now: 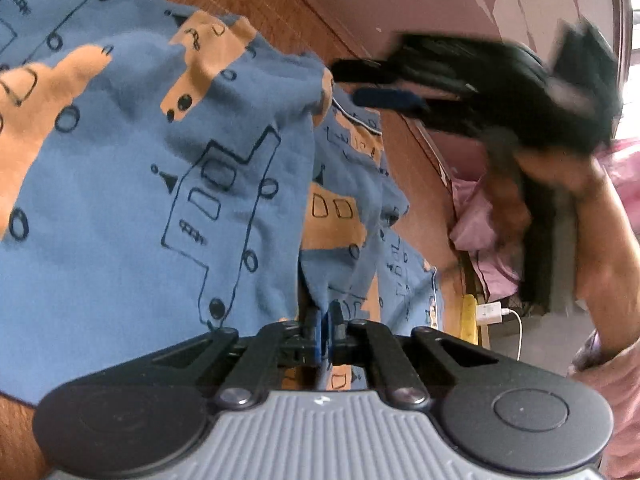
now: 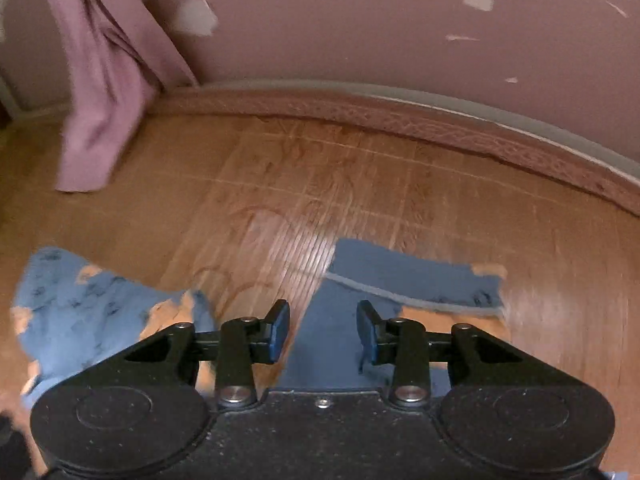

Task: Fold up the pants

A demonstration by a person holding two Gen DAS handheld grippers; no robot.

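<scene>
We can find no words or brand names to read; the only marks are the drawn trucks and orange truck shapes printed on the blue pants (image 1: 132, 200). Our left gripper (image 1: 324, 330) has its two fingers pressed almost together, and a thin fold of the pants is pinched between the blue pads. From that pinch the pants hang and spread up and to the left, filling most of the left wrist view, with the wooden floor (image 2: 360, 184) showing past their top edge. Our right gripper (image 2: 323, 332) has its fingers spread wide apart and holds nothing. In the right wrist view it hangs just above the pants (image 2: 360, 280), and a flat blue part with a pale hem line lies right under and beyond the gap between the fingers. Another bunched part of the pants lies on the floor to the left of that gripper. In the left wrist view the right gripper (image 1: 384, 84) shows as a dark blur up and to the right of the pants, with its fingers pointing at the cloth's top edge. A bare arm (image 1: 608, 232) runs down from it, bent at the elbow. A pink curtain (image 2: 108, 80) hangs by the wall beyond the pants, its end on the floor.
</scene>
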